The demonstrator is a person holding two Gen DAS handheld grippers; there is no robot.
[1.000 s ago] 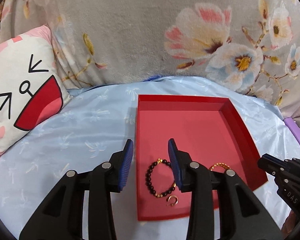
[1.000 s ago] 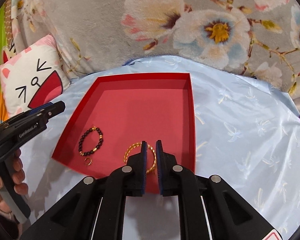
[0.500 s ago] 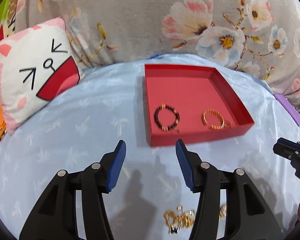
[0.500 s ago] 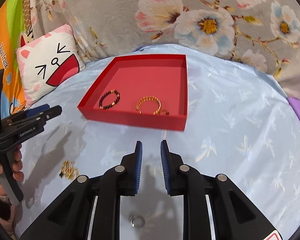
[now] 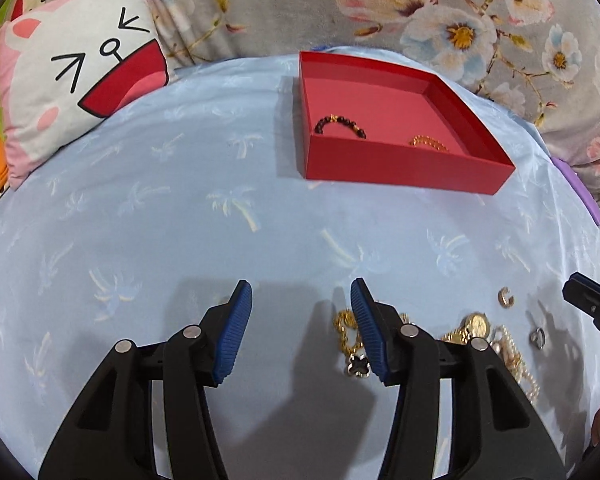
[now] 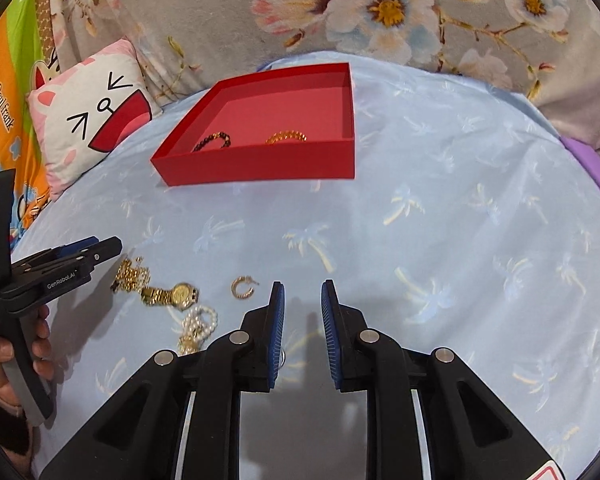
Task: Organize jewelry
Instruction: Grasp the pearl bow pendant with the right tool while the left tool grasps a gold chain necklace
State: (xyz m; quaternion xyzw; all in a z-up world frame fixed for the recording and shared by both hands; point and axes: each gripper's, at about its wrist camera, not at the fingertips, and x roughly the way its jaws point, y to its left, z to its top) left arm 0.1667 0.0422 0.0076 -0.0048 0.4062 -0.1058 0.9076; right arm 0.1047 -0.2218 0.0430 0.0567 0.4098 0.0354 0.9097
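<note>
A red tray (image 5: 400, 170) (image 6: 260, 166) lies on the blue cloth and holds a dark bead bracelet (image 5: 340, 123) (image 6: 214, 140) and a gold bracelet (image 5: 429, 143) (image 6: 286, 136). Loose jewelry lies near me: a gold chain with a black clover (image 5: 354, 354), a gold watch (image 6: 174, 294) (image 5: 474, 325), a pearl string (image 6: 200, 322), a gold hoop earring (image 6: 242, 287) (image 5: 505, 297) and a silver ring (image 5: 537, 337). My left gripper (image 5: 301, 304) is open and empty, low over the cloth beside the chain. My right gripper (image 6: 302, 300) is open and empty, just right of the hoop earring.
A cat-face cushion (image 5: 76, 68) (image 6: 88, 116) leans at the far left. A flowered grey blanket (image 5: 380, 4) rises behind the tray. A purple object (image 6: 592, 164) lies at the right edge. The left gripper's body (image 6: 52, 280) shows in the right wrist view, held by a hand.
Both grippers have pulled back from the tray and dropped low over the cloth near the loose jewelry. My right gripper has opened from almost shut.
</note>
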